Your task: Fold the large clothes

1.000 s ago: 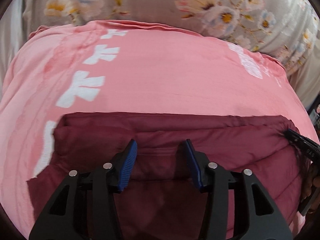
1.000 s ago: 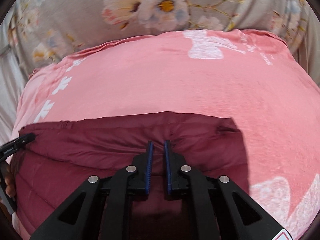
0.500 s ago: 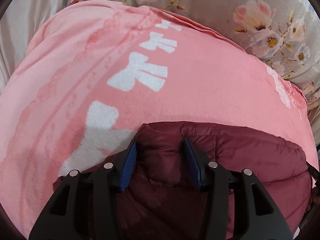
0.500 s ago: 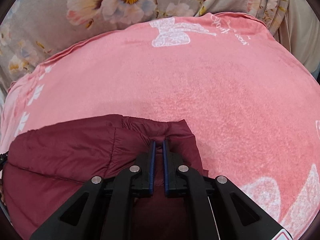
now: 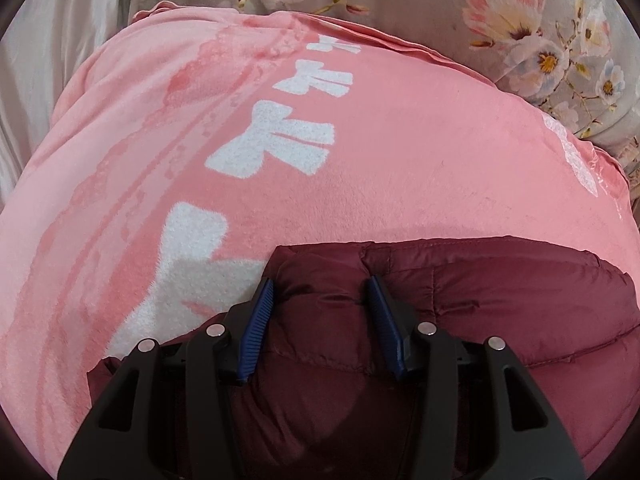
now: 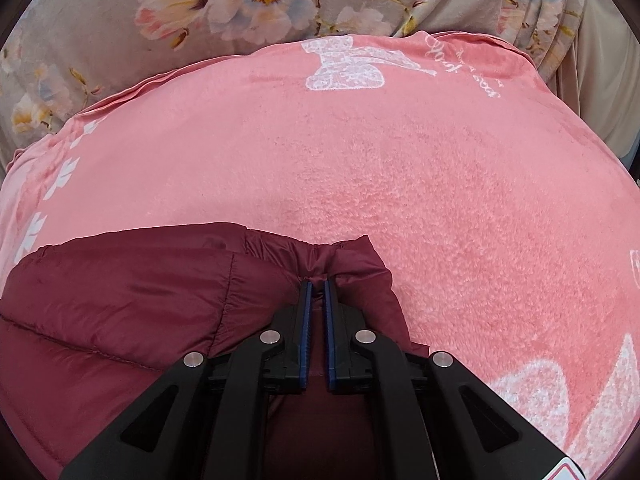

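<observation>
A dark red puffy jacket (image 5: 500,300) lies at the near edge of a pink blanket (image 5: 400,168) with white bows. The left gripper (image 5: 320,292) squeezes a fat fold at the jacket's left corner. The right gripper (image 6: 316,286) is pinched nearly together on a thin fold at its right corner. A grey flowered bedsheet (image 6: 240,4) lies farther away.
</observation>
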Demonstrator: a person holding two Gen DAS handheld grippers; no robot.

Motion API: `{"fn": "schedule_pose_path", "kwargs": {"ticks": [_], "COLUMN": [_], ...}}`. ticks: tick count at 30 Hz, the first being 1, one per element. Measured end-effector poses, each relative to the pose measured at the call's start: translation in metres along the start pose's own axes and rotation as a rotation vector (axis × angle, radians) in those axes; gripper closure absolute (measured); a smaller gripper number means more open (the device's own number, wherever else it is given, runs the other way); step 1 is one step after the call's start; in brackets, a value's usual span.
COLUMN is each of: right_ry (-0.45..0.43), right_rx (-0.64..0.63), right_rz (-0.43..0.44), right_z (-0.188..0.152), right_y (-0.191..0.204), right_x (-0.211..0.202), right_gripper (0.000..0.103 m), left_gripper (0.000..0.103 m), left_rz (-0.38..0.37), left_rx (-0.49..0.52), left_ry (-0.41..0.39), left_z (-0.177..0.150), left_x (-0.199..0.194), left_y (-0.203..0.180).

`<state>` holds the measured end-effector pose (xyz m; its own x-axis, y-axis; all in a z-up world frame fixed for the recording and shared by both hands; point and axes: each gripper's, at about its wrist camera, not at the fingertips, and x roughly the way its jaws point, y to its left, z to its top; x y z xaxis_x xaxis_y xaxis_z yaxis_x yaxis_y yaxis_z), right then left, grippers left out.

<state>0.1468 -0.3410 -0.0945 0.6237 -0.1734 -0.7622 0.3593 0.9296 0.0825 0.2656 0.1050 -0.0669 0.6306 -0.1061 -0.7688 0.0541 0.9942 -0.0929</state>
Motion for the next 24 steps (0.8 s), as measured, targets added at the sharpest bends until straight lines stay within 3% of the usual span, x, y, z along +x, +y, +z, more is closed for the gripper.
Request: {"fn": "schedule_pose_path", "kwargs": {"ticks": [9,15,16,17,19,22,24], "right_ry": [-0.005,-0.007,-0.013,-0.027,-0.079,-0.090,-0.068], "right_rx": [0.018,0.102,0.118,0.125,0.101,0.007,-0.058], "right_rz": [0.022,0.111,0.097,0.082,0.125,0.220,0.288], "right_z": [0.002,0.005,0.007,0.008,0.011,0.013,0.010], "right_y": [-0.004,-0.019,-0.021,-0.019,-0.003,0.044,0.082], "right_x": [0.002,-0.001,-0.006,-0.016,-0.047,-0.076,-0.082], "right_gripper": [0.100,0.100,0.099,0.088,0.086,0.087,0.089], "left_gripper": [0.056,0.055,0.055,0.055,0.057,0.057,0.057], "left_rz": [0.020,0.011,0.001,-0.002,0.024,-0.094,-0.161], "left_rx": [0.015,0.007,-0.001,-0.008,-0.025,-0.034,0.022], "left_ry": [-0.005,-0.007,-0.005,-0.004,-0.009,-0.052,-0.067], "left_z": [0.000,0.001,0.003,0.005,0.009,0.017,0.019], "left_x": [0.002,0.002,0.000,-0.002,-0.019,-0.064,-0.084], "left_y": [-0.003,-0.001,0.001,0.003,0.003,-0.019,-0.051]}}
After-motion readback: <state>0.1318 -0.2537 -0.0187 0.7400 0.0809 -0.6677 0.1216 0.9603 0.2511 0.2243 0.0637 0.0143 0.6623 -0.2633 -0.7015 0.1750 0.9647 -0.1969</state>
